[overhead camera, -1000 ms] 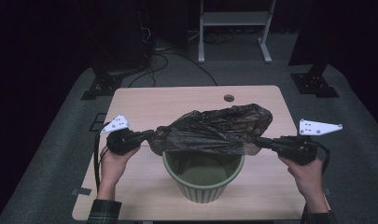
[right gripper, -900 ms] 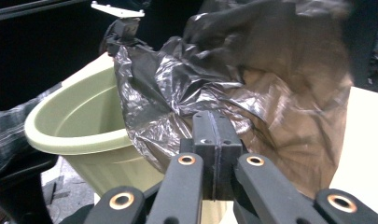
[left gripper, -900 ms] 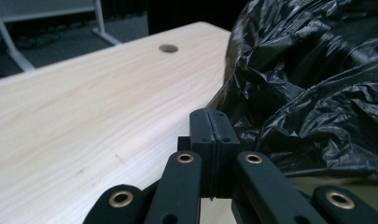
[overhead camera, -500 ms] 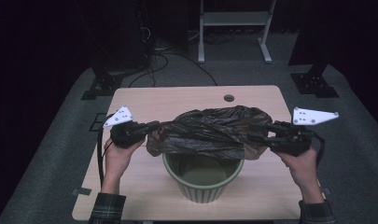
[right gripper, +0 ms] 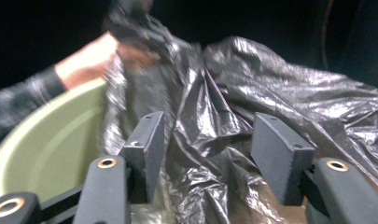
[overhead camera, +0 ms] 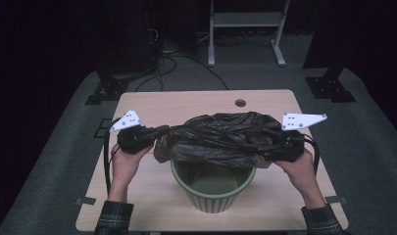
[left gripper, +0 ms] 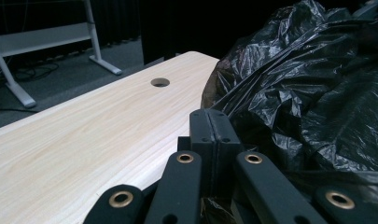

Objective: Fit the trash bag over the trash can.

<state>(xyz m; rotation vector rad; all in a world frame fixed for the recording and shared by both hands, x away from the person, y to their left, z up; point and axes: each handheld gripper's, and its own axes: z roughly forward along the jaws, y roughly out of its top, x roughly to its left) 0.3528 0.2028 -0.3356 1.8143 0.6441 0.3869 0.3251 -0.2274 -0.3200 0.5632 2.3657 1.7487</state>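
Observation:
A black plastic bag (overhead camera: 215,137) hangs crumpled over the mouth of a round green bin (overhead camera: 213,193) on the wooden table (overhead camera: 186,103). My left gripper (overhead camera: 162,130) is at the bag's left edge. In the left gripper view its jaws (left gripper: 210,128) are pressed together, pinching the bag (left gripper: 308,93). My right gripper (overhead camera: 257,142) is at the bag's right side. In the right gripper view its jaws (right gripper: 209,122) have just been opening and stand apart. The bag (right gripper: 270,93) lies loose between them, and the pads do not press it. The bin (right gripper: 46,154) shows at the left.
A round cable hole (overhead camera: 240,103) is near the table's far edge. Behind the table are a white desk frame (overhead camera: 245,19), cables on the floor (overhead camera: 171,54) and black stand feet (overhead camera: 333,88). Grey carpet surrounds the table.
The right gripper moved left toward the bag and its jaws came apart off the plastic. The left gripper rose slightly at first, then held still, shut on the bag.

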